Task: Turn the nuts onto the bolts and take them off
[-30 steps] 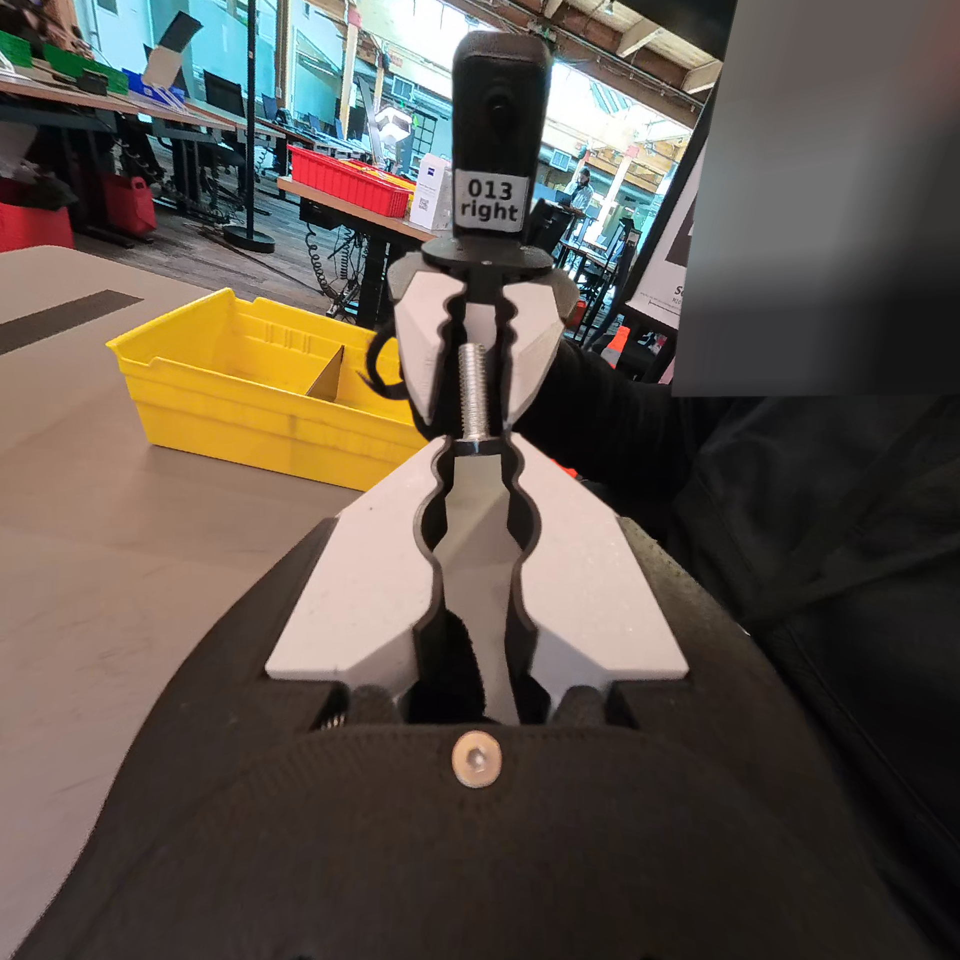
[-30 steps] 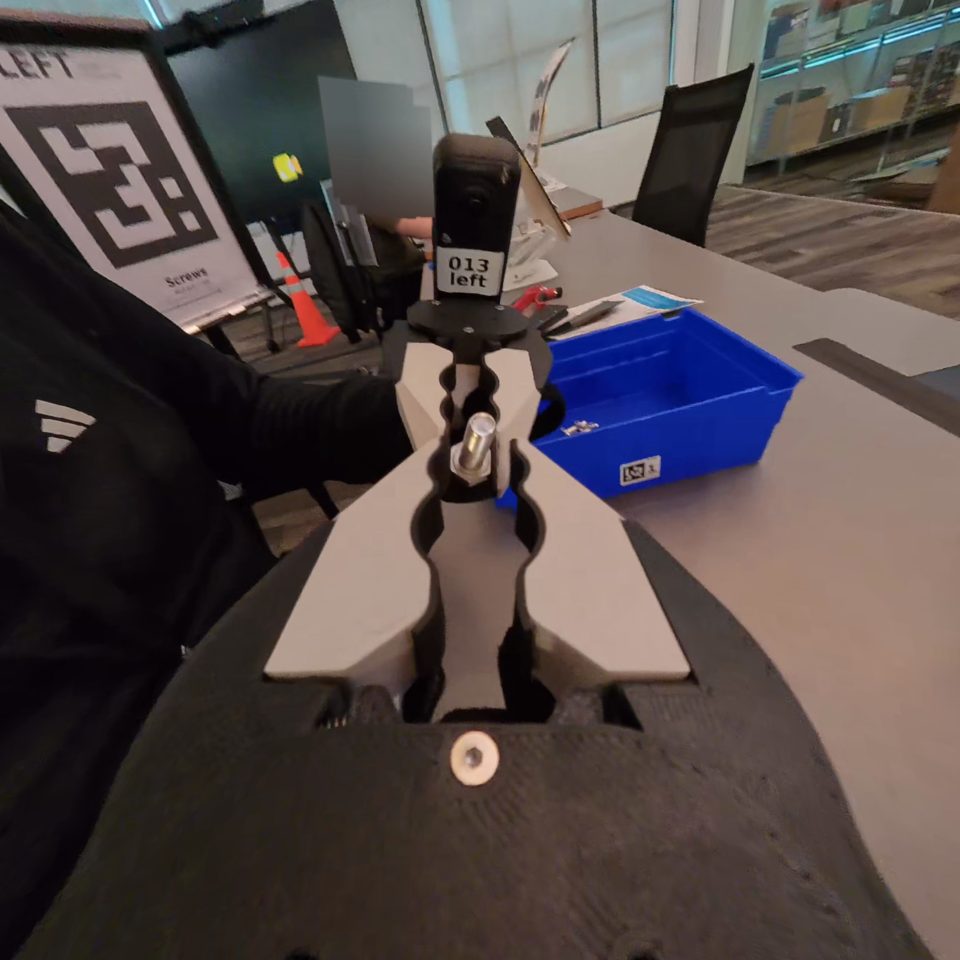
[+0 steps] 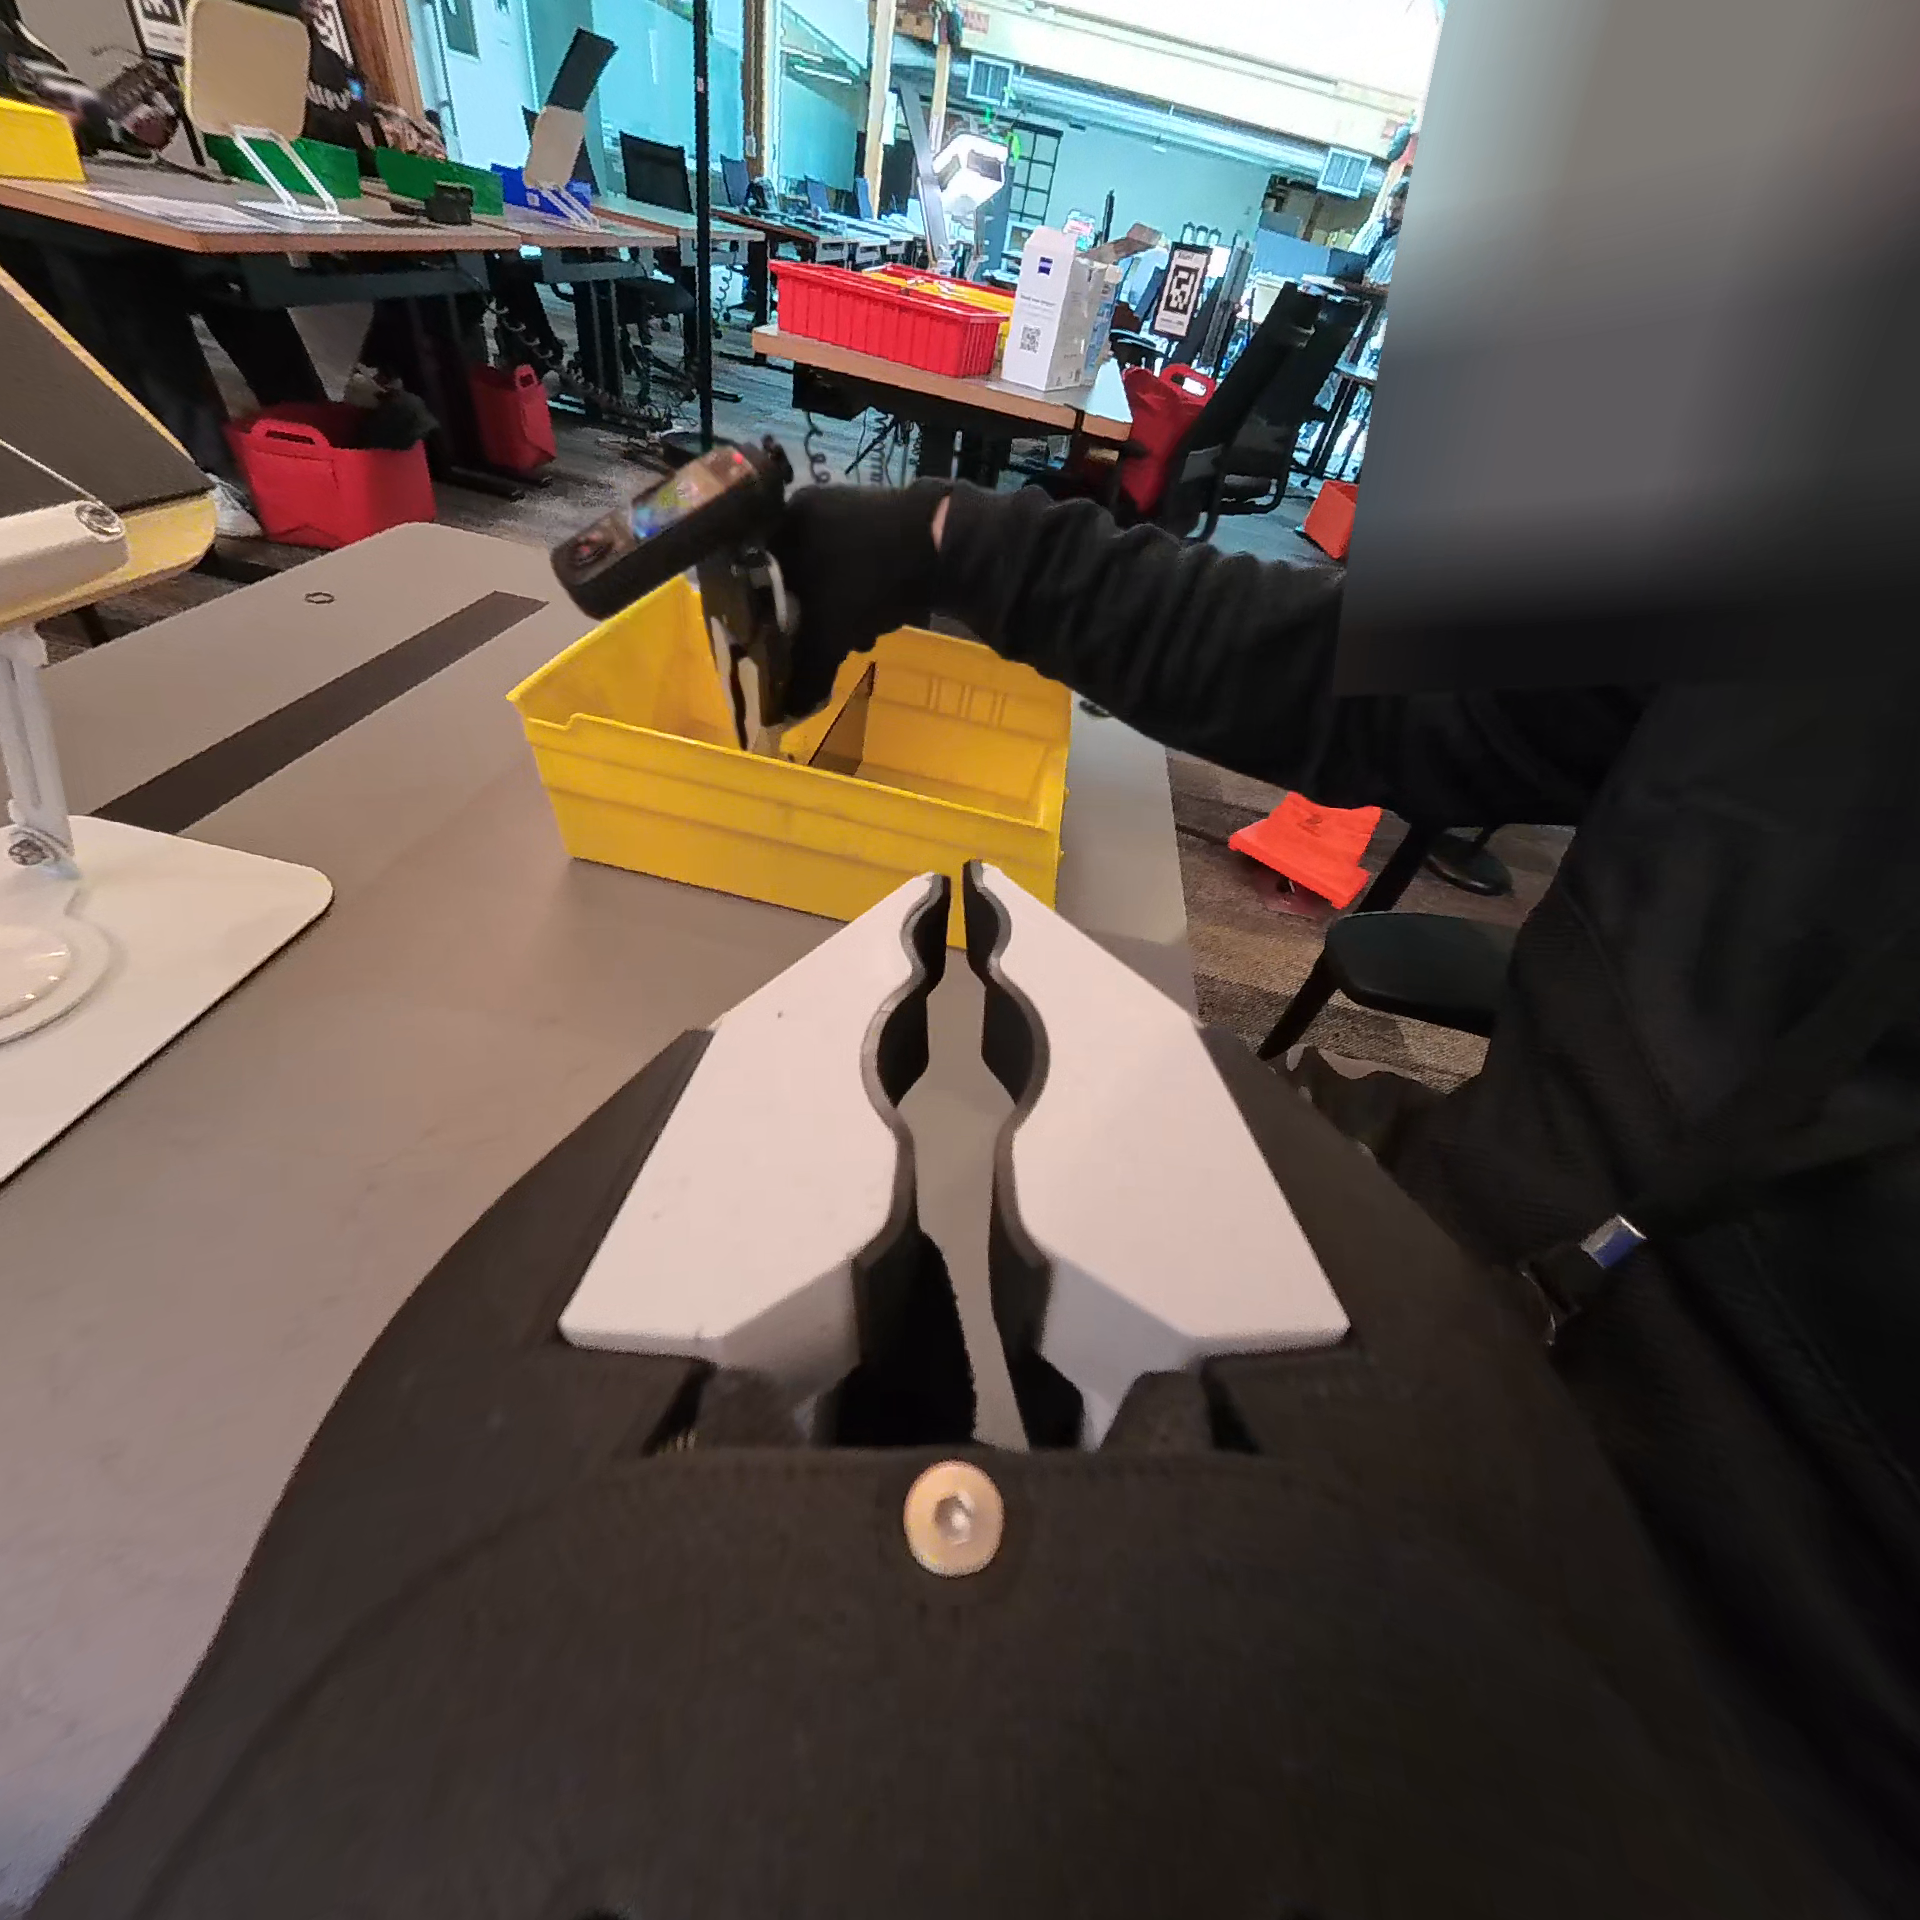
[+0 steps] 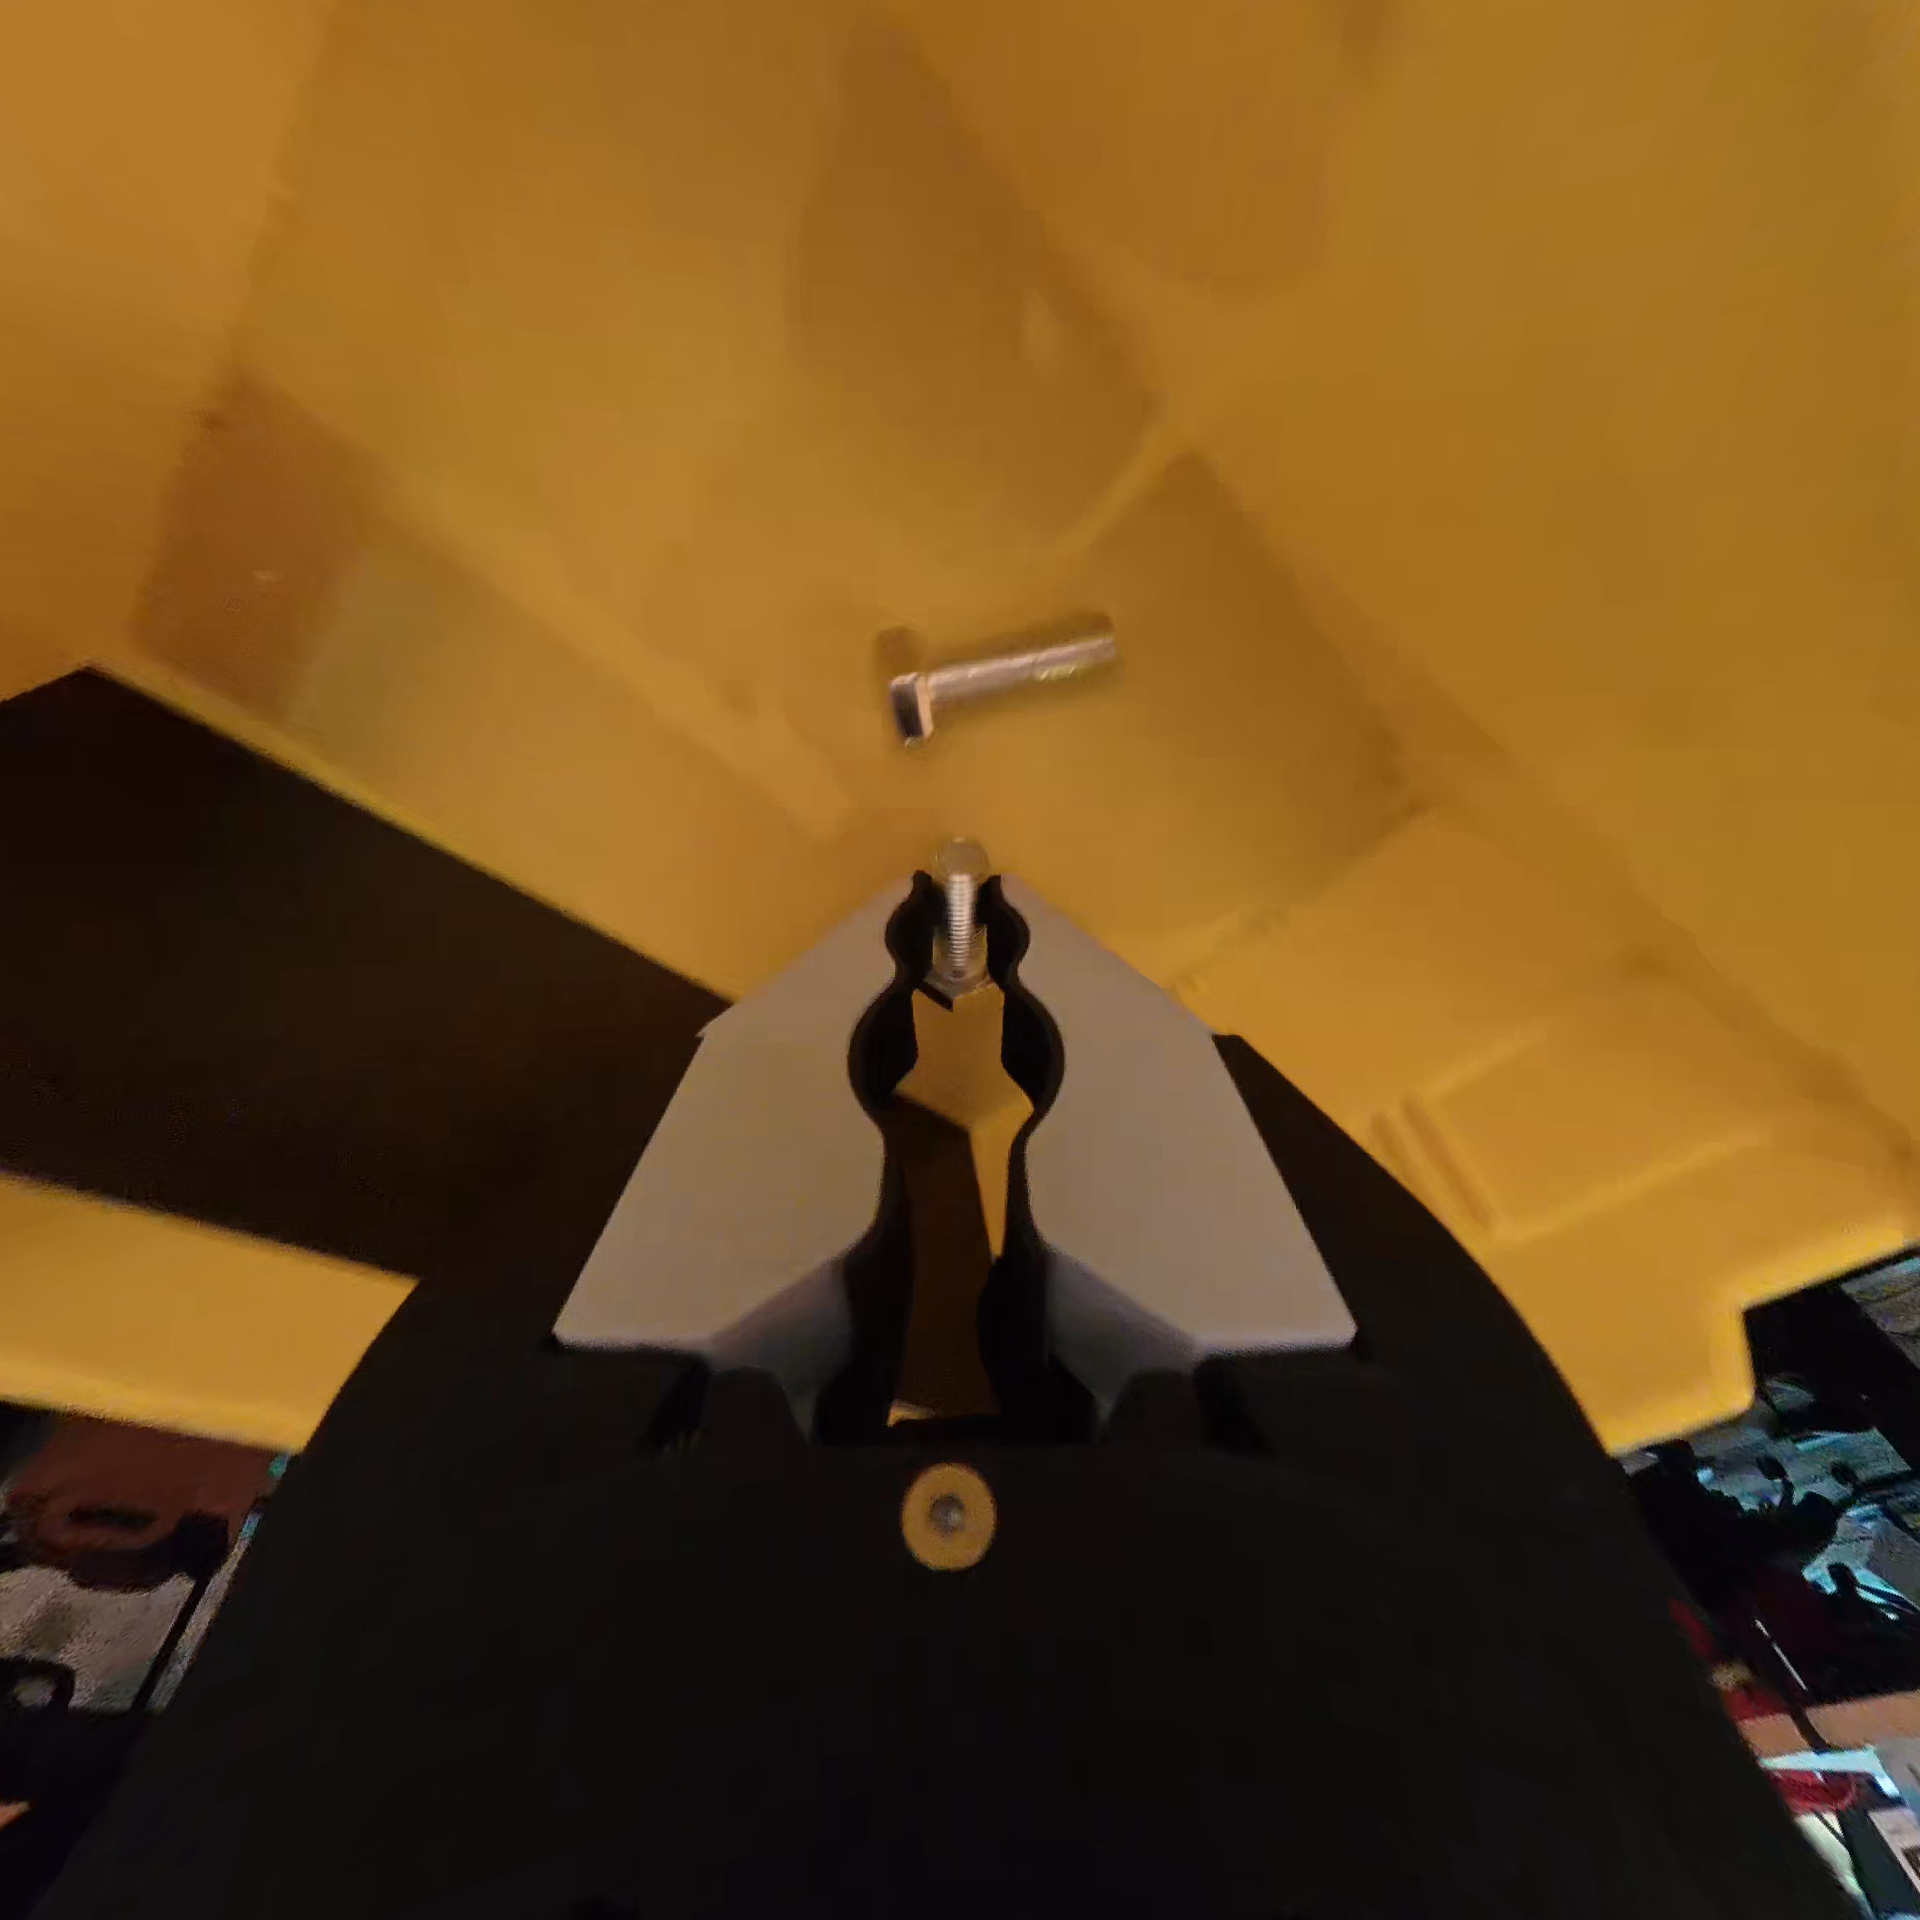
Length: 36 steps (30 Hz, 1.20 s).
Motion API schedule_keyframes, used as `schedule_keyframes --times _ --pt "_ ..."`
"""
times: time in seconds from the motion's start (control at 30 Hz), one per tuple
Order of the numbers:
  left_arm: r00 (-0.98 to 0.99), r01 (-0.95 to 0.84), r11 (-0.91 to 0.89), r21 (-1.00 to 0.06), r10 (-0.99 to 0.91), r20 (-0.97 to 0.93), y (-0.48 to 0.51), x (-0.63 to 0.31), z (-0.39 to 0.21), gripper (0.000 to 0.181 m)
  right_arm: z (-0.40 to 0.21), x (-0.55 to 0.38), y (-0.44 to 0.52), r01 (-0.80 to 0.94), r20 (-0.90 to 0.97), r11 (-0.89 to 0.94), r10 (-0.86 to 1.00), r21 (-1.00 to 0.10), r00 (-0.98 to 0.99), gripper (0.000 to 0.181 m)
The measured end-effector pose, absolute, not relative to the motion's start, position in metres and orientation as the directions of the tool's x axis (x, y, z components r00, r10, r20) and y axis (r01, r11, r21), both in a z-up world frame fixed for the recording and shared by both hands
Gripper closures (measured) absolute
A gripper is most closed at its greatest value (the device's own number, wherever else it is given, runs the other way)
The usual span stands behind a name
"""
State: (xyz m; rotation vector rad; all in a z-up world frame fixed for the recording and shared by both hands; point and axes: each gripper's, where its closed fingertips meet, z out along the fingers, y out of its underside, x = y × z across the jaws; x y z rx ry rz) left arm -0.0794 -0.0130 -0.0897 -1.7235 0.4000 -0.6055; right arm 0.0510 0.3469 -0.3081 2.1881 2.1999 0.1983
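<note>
since a second ago the two grippers, then met nose to nose over one bolt, have been drawn apart: the right gripper (image 3: pixel 764 717) has been lowered into the yellow bin (image 3: pixel 727 821) on the grey table (image 3: pixel 343 1039), while the left gripper (image 3: pixel 957 894) has been pulled back over the table edge, its jaws nearly closed and nothing seen between them. the bolt (image 4: pixel 958 920) is clamped at the right gripper's tips, thread pointing down at the bin floor; a hex piece at its base could be head or nut, which cannot be told. the step is judged to be setting it down, best done low and released gently so rolling is avoided. a second bolt (image 4: pixel 997 670) lies just ahead and should be cleared, as should the dark divider (image 3: pixel 844 722). a white stand base (image 3: pixel 187 935) sits well apart.
</note>
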Motion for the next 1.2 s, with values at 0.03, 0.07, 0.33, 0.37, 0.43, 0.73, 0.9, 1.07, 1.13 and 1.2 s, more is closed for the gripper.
schedule_keyframes --times 0.03,0.07,0.33,0.37,0.43,0.73,0.9,1.07,1.13,1.2 --pt "0.808 0.050 -0.238 -0.970 -0.561 0.179 -0.013 -0.080 -0.090 0.180 -0.312 0.048 0.350 0.994 0.070 -0.003 0.998 0.111 -0.005 0.173" --pt "0.812 0.047 -0.239 -0.970 -0.557 0.177 -0.013 -0.082 -0.091 0.179 -0.314 0.045 0.351 0.995 0.064 -0.009 0.998 0.102 0.003 0.167" --pt "0.907 -0.029 -0.282 -0.959 -0.411 0.093 -0.018 -0.135 -0.089 0.169 -0.248 0.021 0.342 0.989 0.176 0.008 0.984 -0.149 0.018 0.157" --pt "0.930 -0.050 -0.307 -0.950 -0.362 0.068 -0.022 -0.151 -0.089 0.166 -0.240 0.019 0.334 0.983 0.171 0.023 0.985 -0.183 0.008 0.157" --pt "0.973 -0.075 -0.374 -0.924 -0.231 0.014 -0.032 -0.190 -0.091 0.161 -0.225 0.015 0.319 0.968 0.183 0.061 0.983 -0.242 -0.016 0.158" --pt "0.979 0.054 -0.782 -0.620 0.166 -0.123 -0.110 -0.328 -0.162 0.145 -0.195 0.011 0.268 0.912 0.205 0.153 0.976 -0.380 -0.078 0.163" --pt "0.986 0.059 -0.899 -0.434 0.119 -0.113 -0.135 -0.329 -0.217 0.141 -0.198 0.012 0.247 0.899 0.195 0.186 0.974 -0.397 -0.115 0.163" --pt "0.985 -0.022 -0.973 -0.230 0.019 -0.171 -0.154 -0.328 -0.269 0.126 -0.206 0.010 0.227 0.890 0.177 0.224 0.970 -0.397 -0.165 0.163" --pt "0.979 -0.041 -0.982 -0.184 -0.002 -0.204 -0.156 -0.330 -0.281 0.124 -0.209 0.010 0.220 0.887 0.172 0.238 0.968 -0.396 -0.183 0.164" --pt "0.978 -0.055 -0.989 -0.140 -0.026 -0.206 -0.158 -0.329 -0.291 0.123 -0.211 0.010 0.216 0.884 0.166 0.246 0.967 -0.397 -0.194 0.163"
